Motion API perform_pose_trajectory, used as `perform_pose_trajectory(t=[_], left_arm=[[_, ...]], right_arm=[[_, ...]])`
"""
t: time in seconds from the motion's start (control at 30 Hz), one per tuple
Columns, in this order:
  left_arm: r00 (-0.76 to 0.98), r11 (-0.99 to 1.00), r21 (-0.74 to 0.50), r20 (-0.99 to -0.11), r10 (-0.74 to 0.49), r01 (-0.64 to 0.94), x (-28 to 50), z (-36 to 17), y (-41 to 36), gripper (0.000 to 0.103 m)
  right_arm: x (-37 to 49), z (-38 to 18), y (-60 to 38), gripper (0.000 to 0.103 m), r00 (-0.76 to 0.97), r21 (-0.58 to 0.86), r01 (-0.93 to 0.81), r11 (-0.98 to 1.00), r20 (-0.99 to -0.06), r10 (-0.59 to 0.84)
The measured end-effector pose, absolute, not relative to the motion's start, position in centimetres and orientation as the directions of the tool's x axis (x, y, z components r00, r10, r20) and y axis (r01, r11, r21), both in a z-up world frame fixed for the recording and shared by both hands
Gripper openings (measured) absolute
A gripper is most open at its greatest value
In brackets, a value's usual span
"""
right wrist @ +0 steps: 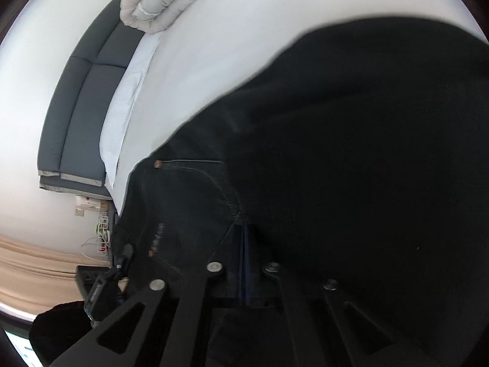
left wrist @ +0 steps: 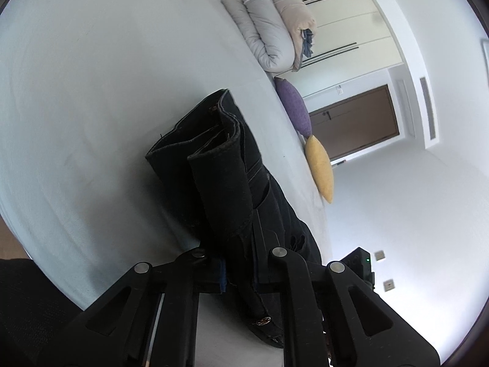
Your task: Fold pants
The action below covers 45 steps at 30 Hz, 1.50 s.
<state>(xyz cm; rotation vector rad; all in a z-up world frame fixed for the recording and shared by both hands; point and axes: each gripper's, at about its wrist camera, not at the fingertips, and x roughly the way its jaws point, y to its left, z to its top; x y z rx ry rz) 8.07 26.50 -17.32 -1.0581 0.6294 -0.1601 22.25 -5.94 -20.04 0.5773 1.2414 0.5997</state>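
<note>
So I've got the black pants [left wrist: 226, 165] pinched in both tongs, lifted off the bed [left wrist: 91, 91]. Left tongs [left wrist: 241, 272] are clamped on the cloth at the bottom middle of their view, with the legs hanging doubled toward the frame's centre. Right tongs [right wrist: 244, 263] are shut on the pocket end, fabric filling the right of that frame. Looks like mid-fold to me; next I'd lower it flat onto the sheet, keeping the edges lined up.

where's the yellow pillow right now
In the left wrist view, the yellow pillow sits at the bed's right edge, just below the purple pillow.
</note>
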Motion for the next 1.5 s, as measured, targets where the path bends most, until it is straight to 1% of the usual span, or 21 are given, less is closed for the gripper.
perform_pose_trajectory(t=[0.23, 0.33, 0.37, 0.4, 0.43, 0.47, 0.5, 0.53, 0.6, 0.73, 0.77, 0.8, 0.87, 0.93, 1.03, 1.13, 1.3, 1.4, 1.43, 1.47, 1.5], left_arm=[[0.818, 0.647, -0.758, -0.421, -0.391, -0.081, 8.8, -12.6, 24.0, 0.009], [0.815, 0.706, -0.708, -0.426, -0.393, -0.029, 9.3, -10.3, 22.3, 0.009], [0.812, 0.728, -0.686, -0.427, -0.397, -0.004, 9.5, -9.4, 21.4, 0.009], [0.808, 0.754, -0.656, -0.43, -0.402, 0.027, 9.8, -8.4, 20.3, 0.009], [0.804, 0.783, -0.619, -0.436, -0.405, 0.059, 10.0, -7.5, 19.0, 0.009], [0.799, 0.803, -0.59, -0.441, -0.408, 0.085, 10.4, -6.7, 17.8, 0.009], [0.793, 0.818, -0.564, -0.447, -0.414, 0.109, 10.7, -6.2, 16.7, 0.009], [0.785, 0.833, -0.537, -0.455, -0.42, 0.135, 11.1, -5.7, 15.4, 0.009], [0.767, 0.86, -0.47, -0.471, -0.435, 0.199, 11.9, -4.7, 12.1, 0.009], [0.714, 0.888, -0.315, -0.53, -0.458, 0.336, 12.8, -4.0, 4.5, 0.009], [0.698, 0.892, -0.244, -0.556, -0.451, 0.381, 12.8, -4.4, 1.8, 0.009], [0.686, 0.891, -0.191, -0.578, -0.441, 0.412, 12.8, -4.9, -0.2, 0.009], [0.654, 0.872, -0.087, -0.627, -0.423, 0.481, 12.3, -6.7, -4.4, 0.009], [0.624, 0.85, -0.029, -0.666, -0.408, 0.526, 11.8, -8.7, -7.3, 0.009], [0.593, 0.813, 0.053, -0.711, -0.377, 0.58, 9.9, -11.6, -10.4, 0.009], [0.645, 0.778, 0.204, -0.699, -0.31, 0.594, 7.8, -12.6, -12.6, 0.009], [0.707, 0.715, 0.362, -0.659, -0.259, 0.599, 5.2, -13.1, -14.9, 0.009], [0.722, 0.687, 0.411, -0.647, -0.244, 0.599, 3.8, -13.5, -16.7, 0.009], [0.724, 0.684, 0.415, -0.646, -0.243, 0.6, 3.5, -13.6, -17.0, 0.009], [0.724, 0.683, 0.416, -0.645, -0.243, 0.6, 3.3, -13.7, -17.2, 0.009], [0.722, 0.684, 0.412, -0.647, -0.246, 0.602, 3.3, -13.9, -17.3, 0.009]], right_arm=[[21.5, -20.8, -6.0, 0.0, 0.262, 0.669, -0.146, 0.729, -0.684, 0.68], [21.2, -20.5, -7.3, 0.0, 0.268, 0.714, -0.151, 0.684, -0.636, 0.724], [21.0, -20.3, -8.2, 0.003, 0.272, 0.732, -0.144, 0.666, -0.617, 0.738], [20.5, -19.8, -9.1, 0.013, 0.286, 0.758, -0.139, 0.637, -0.585, 0.759], [20.1, -19.4, -10.0, 0.035, 0.302, 0.783, -0.138, 0.607, -0.55, 0.779], [19.5, -18.8, -11.3, 0.053, 0.331, 0.818, -0.137, 0.559, -0.494, 0.804], [18.9, -18.4, -12.6, 0.059, 0.356, 0.842, -0.135, 0.522, -0.451, 0.819], [18.6, -18.0, -14.0, 0.063, 0.375, 0.861, -0.13, 0.492, -0.416, 0.828], [17.9, -17.8, -17.1, 0.063, 0.396, 0.896, -0.105, 0.432, -0.36, 0.844], [16.5, -18.4, -22.0, 0.063, 0.441, 0.931, -0.053, 0.361, -0.303, 0.845], [16.1, -18.6, -23.1, 0.064, 0.453, 0.938, -0.045, 0.344, -0.288, 0.844], [15.7, -18.8, -24.1, 0.067, 0.464, 0.944, -0.036, 0.329, -0.276, 0.842], [15.1, -19.3, -25.8, 0.077, 0.488, 0.95, -0.011, 0.313, -0.268, 0.831], [14.7, -19.6, -26.9, 0.077, 0.489, 0.954, -0.011, 0.301, -0.257, 0.834], [14.4, -19.3, -26.5, 0.077, 0.474, 0.943, -0.013, 0.332, -0.287, 0.832], [14.8, -19.1, -26.2, 0.077, 0.45, 0.926, -0.023, 0.378, -0.328, 0.831], [16.0, -17.9, -24.5, 0.076, 0.412, 0.863, -0.029, 0.504, -0.449, 0.792], [17.1, -18.5, -23.8, 0.059, 0.384, 0.837, -0.01, 0.548, -0.502, 0.775], [17.2, -18.8, -24.0, 0.048, 0.379, 0.833, -0.004, 0.554, -0.511, 0.771], [17.0, -19.1, -24.2, 0.033, 0.378, 0.828, -0.001, 0.561, -0.519, 0.767], [17.1, -19.4, -24.2, 0.027, 0.377, 0.826, 0.002, 0.564, -0.523, 0.764]])
